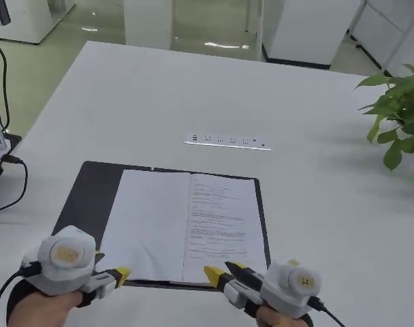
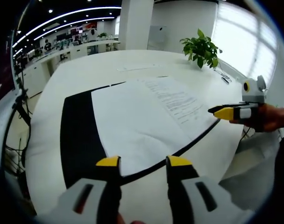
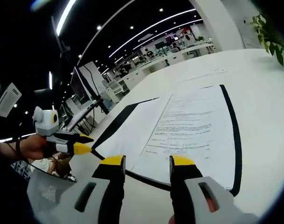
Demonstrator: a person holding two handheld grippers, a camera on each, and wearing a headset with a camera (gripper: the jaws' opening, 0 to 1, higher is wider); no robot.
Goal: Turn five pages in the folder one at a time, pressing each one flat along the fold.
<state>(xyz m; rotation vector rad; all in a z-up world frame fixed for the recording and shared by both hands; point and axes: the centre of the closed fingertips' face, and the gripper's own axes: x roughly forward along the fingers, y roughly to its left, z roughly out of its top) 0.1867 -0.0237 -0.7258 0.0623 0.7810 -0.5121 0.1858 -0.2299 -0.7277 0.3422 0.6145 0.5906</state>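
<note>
White counter (image 1: 316,136) stretching far ahead of the left tool (image 1: 122,275) and the right tool (image 1: 212,275). Socket strip (image 1: 227,142) set flush, straight ahead. Leafy green plant (image 1: 397,109) well off to the right. Beyond the far edge, glossy pale floor (image 1: 98,17) and white cabinets (image 1: 309,30). Overhead, long light strips (image 2: 72,23); bright window (image 2: 244,42) behind the plant.

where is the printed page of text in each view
Head view: the printed page is the right half of the open folder, lower centre.
Left gripper view: the printed page lies right of centre, past the blank page.
Right gripper view: the printed page sits in the centre, above the jaws.
Shared landmark: the potted plant, beyond the page to its right.
</note>
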